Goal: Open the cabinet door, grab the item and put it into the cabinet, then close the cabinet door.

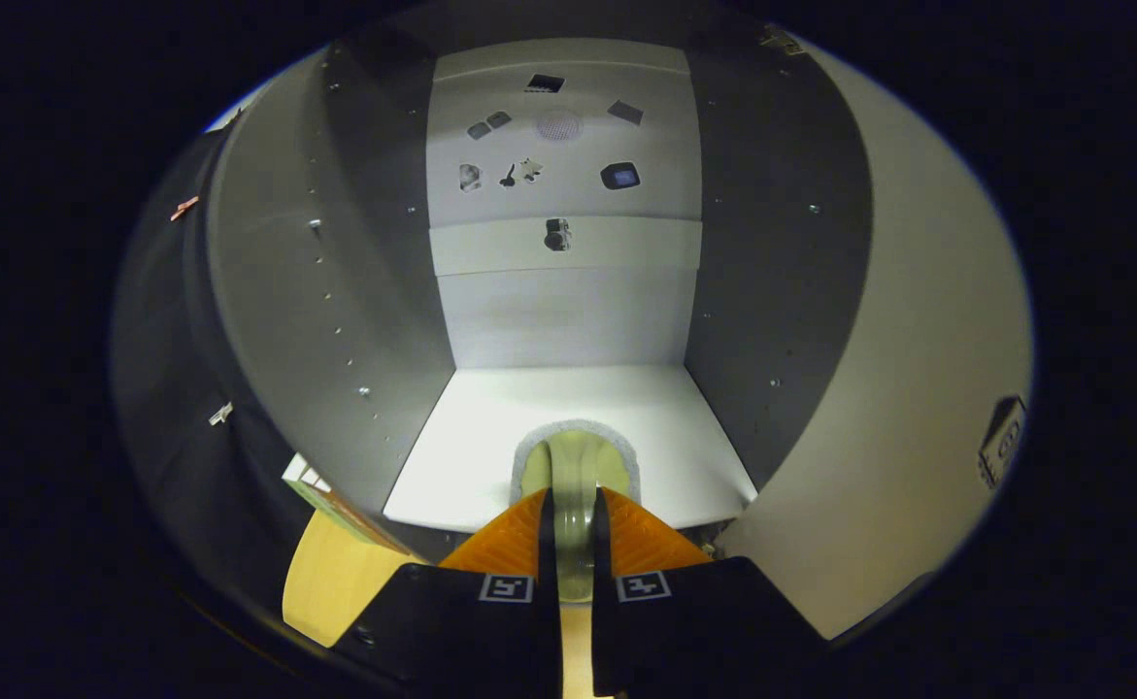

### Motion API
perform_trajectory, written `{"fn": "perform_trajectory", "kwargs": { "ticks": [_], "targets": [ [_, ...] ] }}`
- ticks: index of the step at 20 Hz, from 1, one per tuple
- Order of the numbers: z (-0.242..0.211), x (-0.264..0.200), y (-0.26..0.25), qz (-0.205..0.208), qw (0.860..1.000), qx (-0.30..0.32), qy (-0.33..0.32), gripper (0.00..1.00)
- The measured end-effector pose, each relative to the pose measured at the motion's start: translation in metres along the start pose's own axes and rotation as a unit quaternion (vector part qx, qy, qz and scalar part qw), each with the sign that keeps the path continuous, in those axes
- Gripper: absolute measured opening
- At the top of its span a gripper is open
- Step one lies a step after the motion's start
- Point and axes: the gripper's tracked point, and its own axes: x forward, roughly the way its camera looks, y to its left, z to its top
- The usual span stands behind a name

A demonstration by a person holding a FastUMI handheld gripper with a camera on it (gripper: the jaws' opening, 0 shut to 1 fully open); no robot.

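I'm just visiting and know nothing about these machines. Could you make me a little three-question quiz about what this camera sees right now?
1. True or false: the cabinet door is closed.
2. What is the gripper doing? A) hanging open B) clamping a pale roll of tape C) pushing the door
3. Fill in: the roll of tape is held just above the cabinet's white ____.

Key
1. False; it stands open beside the fingers.
2. B; both fingers press on the roll.
3. Floor.

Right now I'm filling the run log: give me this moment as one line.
stage: placing | fingers: shut on pale green translucent ring-shaped item | item: over white cabinet floor | grey cabinet door: open
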Motion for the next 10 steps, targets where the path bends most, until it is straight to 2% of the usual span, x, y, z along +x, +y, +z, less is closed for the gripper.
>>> {"fn": "perform_trajectory", "kwargs": {
  "ticks": [5, 10],
  "targets": [
    [0.001, 0.055, 0.007, -0.01, 1.0, 0.003, 0.017, 0.16],
    [0.003, 0.088, 0.007, -0.024, 0.999, 0.018, 0.016, 0.17]
  ]
}}
